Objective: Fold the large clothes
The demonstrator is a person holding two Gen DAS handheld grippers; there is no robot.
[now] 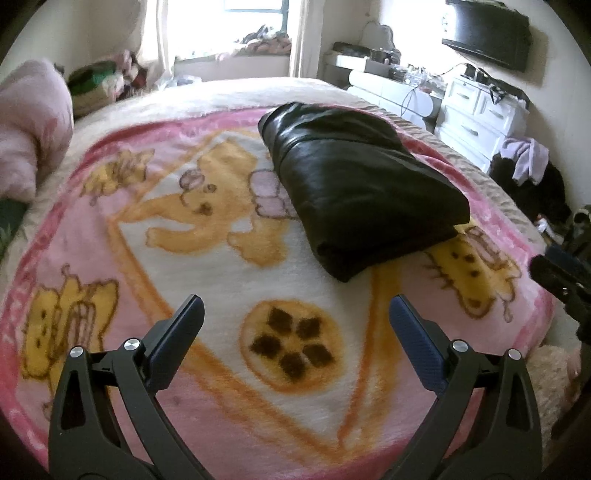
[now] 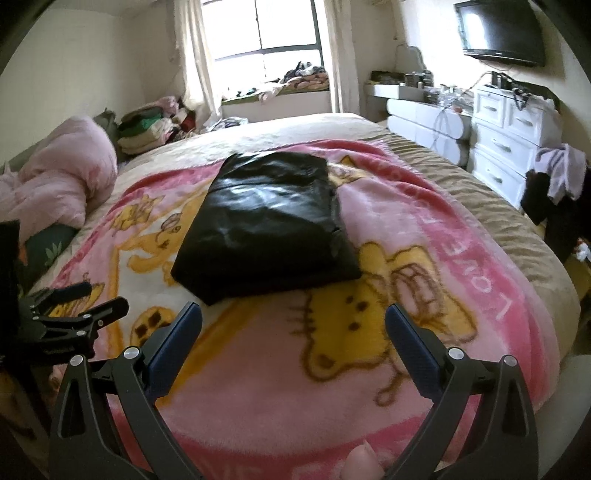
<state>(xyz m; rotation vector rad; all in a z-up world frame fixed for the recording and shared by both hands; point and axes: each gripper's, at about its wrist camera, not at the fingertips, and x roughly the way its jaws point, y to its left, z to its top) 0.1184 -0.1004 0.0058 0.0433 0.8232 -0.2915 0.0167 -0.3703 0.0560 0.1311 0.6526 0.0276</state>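
Note:
A shiny black garment (image 1: 354, 181) lies folded into a thick rectangle on the pink cartoon blanket (image 1: 207, 229), right of centre in the left wrist view. It fills the middle of the right wrist view as the black garment (image 2: 266, 225). My left gripper (image 1: 295, 314) hangs open above the blanket, short of the garment's near corner, holding nothing. My right gripper (image 2: 293, 321) is open too, just in front of the garment's near edge and apart from it. Each gripper shows at the other view's side: right gripper (image 1: 561, 273), left gripper (image 2: 88, 302).
A pink duvet (image 2: 62, 184) is bunched at the bed's left. Stacked clothes (image 2: 144, 129) sit at the far left corner. White drawers (image 2: 513, 136) with clothes draped beside them stand to the right, under a wall TV (image 2: 502, 33). A fingertip (image 2: 364, 461) shows at the bottom edge.

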